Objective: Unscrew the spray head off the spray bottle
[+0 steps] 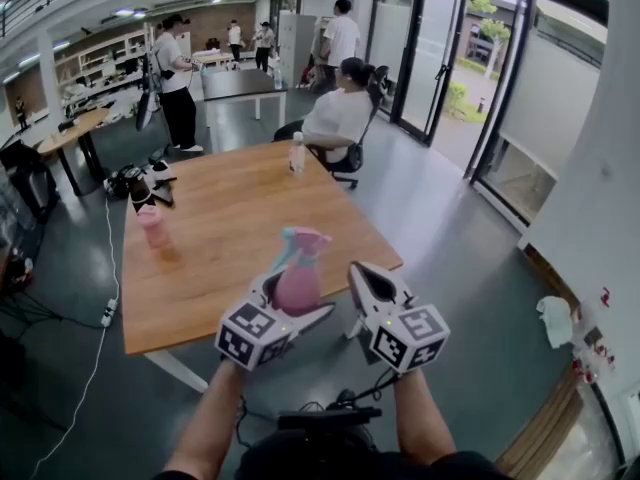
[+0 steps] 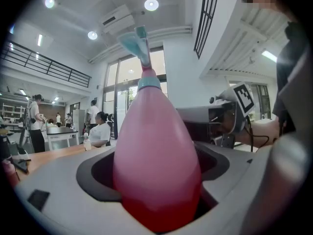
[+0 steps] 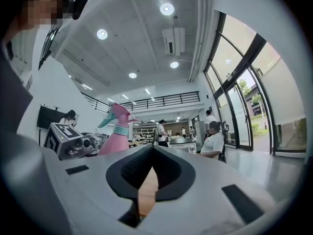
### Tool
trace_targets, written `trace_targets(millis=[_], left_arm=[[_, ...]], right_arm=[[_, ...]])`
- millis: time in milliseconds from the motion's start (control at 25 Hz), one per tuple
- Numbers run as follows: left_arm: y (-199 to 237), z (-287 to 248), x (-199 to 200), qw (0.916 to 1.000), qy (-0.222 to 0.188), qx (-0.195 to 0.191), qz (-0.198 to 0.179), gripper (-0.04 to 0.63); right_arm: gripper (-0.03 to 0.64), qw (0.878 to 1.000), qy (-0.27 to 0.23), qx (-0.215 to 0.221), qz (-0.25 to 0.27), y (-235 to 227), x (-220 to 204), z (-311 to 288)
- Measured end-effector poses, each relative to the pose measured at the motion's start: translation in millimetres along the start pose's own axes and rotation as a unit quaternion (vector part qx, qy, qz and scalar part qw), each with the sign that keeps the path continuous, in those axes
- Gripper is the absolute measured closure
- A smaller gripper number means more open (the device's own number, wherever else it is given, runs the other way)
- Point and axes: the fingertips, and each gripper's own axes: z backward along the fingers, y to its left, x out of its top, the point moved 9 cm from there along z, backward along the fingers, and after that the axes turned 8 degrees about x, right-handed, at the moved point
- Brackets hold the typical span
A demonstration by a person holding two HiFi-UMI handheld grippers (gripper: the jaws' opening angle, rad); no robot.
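Pink spray bottle pinched in left gripper, right gripper beside, closed, empty.

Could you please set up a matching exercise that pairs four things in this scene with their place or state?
Things:
1. spray bottle
2. right gripper
3. pink cup
4. clear bottle

Places or states:
A. shut, empty
B. on the table, far edge
C. clamped in the left gripper
D. on the table, left side

Pairs: 1-C, 2-A, 3-D, 4-B
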Motion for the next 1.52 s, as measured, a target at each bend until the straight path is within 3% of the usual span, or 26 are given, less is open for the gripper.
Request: trace_targets(millis=[320,640,880,960,1040,1520], left_arm=[[4,1,-1,1.0000,0.002,0.004,0.000,0.161],[5,4,-4,0.9999,0.004,0.009,0.007,0.161],[4,8,-11,0.9999,0.006,0.009,0.011,0.161],[3,11,-12,0.9999,0.006,0.010,0.010,0.161],[4,13,-13,0.9999,0.004,0.013,0.005,0.161],[2,14,-14,0.9992,0.002,0.030,-0.025,0.161]], right_arm=[[0.606,1.000,-0.002,0.010,0.008,3,3,-5],[0.606,0.995,-0.012,0.102,-0.001,25,12,-12],[0.604,0.992,-0.010,0.124,-0.012,34,17,-21],[0.567,0.990,-0.008,0.138,-0.020,39,18,-25],[0.488,0.988,-0.005,0.149,-0.029,44,18,-30],[0.474,0.980,0.000,0.177,-0.093,49,15,-47]])
